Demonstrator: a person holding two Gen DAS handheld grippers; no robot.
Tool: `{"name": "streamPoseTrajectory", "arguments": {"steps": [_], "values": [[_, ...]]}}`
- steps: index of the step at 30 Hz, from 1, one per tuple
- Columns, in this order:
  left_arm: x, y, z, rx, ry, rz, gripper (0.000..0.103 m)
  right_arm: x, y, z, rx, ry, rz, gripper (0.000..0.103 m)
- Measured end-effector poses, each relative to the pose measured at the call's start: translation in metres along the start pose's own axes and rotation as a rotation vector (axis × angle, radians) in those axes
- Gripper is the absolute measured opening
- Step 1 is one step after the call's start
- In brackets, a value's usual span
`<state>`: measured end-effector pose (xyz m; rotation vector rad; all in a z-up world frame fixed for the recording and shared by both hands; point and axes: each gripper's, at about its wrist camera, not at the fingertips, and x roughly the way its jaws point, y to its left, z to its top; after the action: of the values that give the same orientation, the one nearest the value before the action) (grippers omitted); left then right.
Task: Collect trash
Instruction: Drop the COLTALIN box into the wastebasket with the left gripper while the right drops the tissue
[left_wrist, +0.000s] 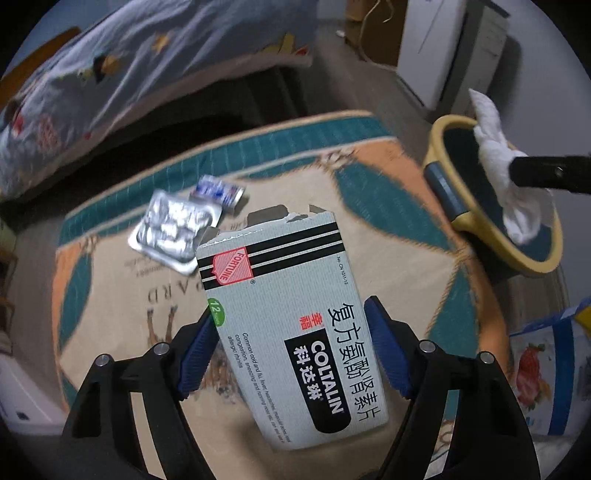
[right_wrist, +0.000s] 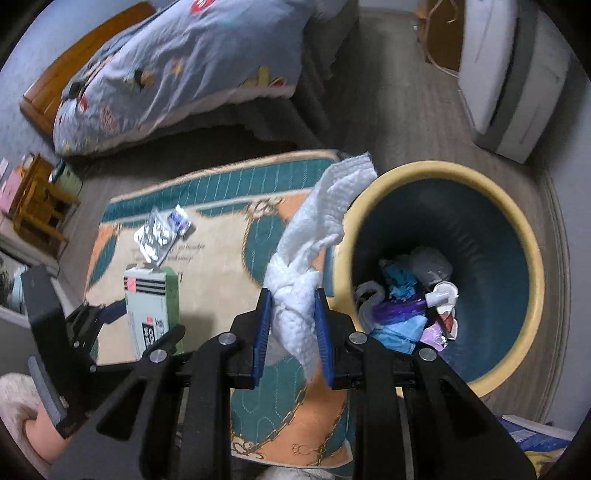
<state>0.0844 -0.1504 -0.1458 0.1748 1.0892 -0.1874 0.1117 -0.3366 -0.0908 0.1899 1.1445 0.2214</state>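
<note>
Entry: crumpled white paper towel (right_wrist: 295, 295). Held upright in the right gripper (right_wrist: 293, 325), whose blue ribbed pads are closed against its lower, twisted part; the loose upper end is seen fanning up and slightly to the right. The long axis is roughly in line with the fingers.

Governing relation: the round yellow-rimmed, dark blue-lined waste bin (right_wrist: 532, 258) lies just to the right of and ahead of the right gripper, its mouth open toward the camera, with mixed rubbish already at the bottom. In the left wrist view the towel (left_wrist: 495, 155) is shown over the near rim of the bin (left_wrist: 480, 229), so a short carry rightward and a release over the opening is judged to be what remains for this item. The right hand is the nearer one to the bin.

Entry: pale grey cardboard medicine box with black stripes and "COLTALIN" lettering (left_wrist: 291, 325). Gripped across its width by the left gripper (left_wrist: 295, 336), the pads pressed on both long sides; the torn-open end points away from the camera. It is held above the patterned teal and orange rug (left_wrist: 369, 177), well apart from the bin.

Entry: silver foil blister pack (left_wrist: 173, 229). Left lying on the rug beyond the box, with a small blue-and-white printed sachet (left_wrist: 218, 192) just beside it. Neither is held.
</note>
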Motion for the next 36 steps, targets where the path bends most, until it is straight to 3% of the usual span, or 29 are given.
{"name": "streamPoseTrajectory", "arguments": {"steps": [10, 19, 23, 34, 36], "values": [[-0.019, -0.021, 0.024, 0.055, -0.093, -0.042, 0.077, -0.022, -0.055, 0.005, 0.153, -0.08, -0.074, 0.023], [-0.035, -0.061, 0.059, 0.152, -0.146, -0.205, 0.077, -0.024, -0.116, -0.006, 0.35, -0.099, -0.137, 0.023], [-0.025, -0.094, 0.073, 0.224, -0.132, -0.293, 0.077, -0.029, -0.136, -0.011, 0.429, -0.121, -0.144, 0.023], [0.012, -0.153, 0.104, 0.329, -0.116, -0.332, 0.079, -0.032, -0.167, -0.019, 0.517, -0.136, -0.143, 0.024], [0.015, -0.154, 0.108, 0.317, -0.114, -0.331, 0.089, -0.029, -0.17, -0.019, 0.525, -0.132, -0.134, 0.024]]}}
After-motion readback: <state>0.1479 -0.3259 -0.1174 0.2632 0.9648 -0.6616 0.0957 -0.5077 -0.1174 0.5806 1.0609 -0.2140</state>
